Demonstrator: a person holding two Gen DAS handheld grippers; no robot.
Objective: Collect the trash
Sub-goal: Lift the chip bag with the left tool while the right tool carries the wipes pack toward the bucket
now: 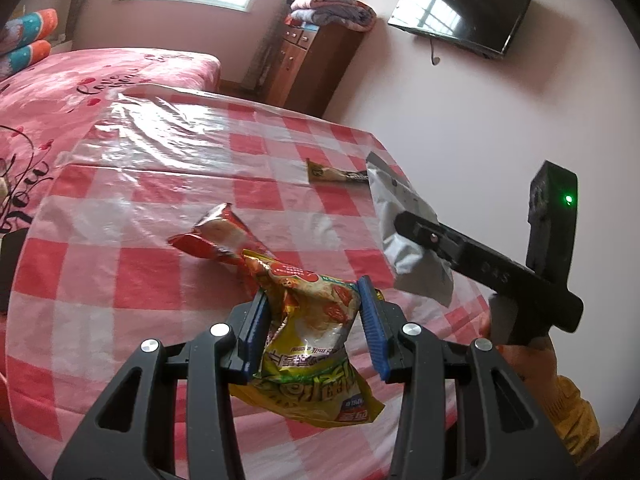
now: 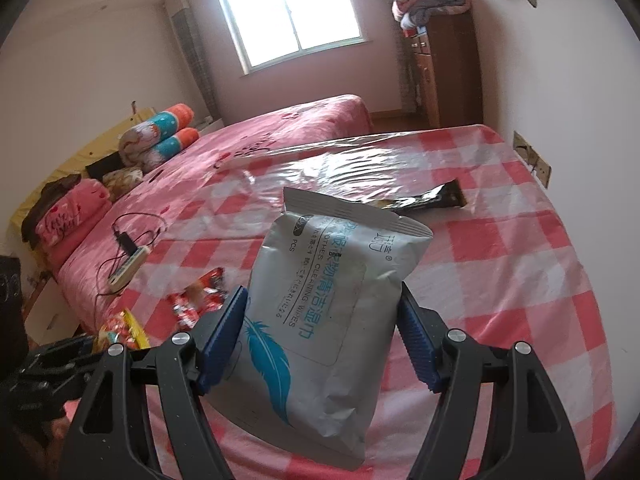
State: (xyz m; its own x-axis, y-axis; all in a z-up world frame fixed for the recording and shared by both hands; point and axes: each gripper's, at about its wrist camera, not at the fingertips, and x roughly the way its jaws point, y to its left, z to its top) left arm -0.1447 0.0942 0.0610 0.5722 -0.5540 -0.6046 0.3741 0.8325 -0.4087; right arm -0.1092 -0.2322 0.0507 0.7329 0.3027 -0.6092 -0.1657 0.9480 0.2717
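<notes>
Checked table (image 1: 160, 200) — yellow wrapper (image 1: 308, 320) pinched in left claw (image 1: 312, 320), wipes pack (image 2: 324, 312) in right claw (image 2: 322, 336)

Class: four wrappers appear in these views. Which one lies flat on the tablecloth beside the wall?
The dark brown sachet with a tan end. The red wrapper lies crumpled mid-table; the yellow packet and grey wipes pack are held in the grippers.
</notes>
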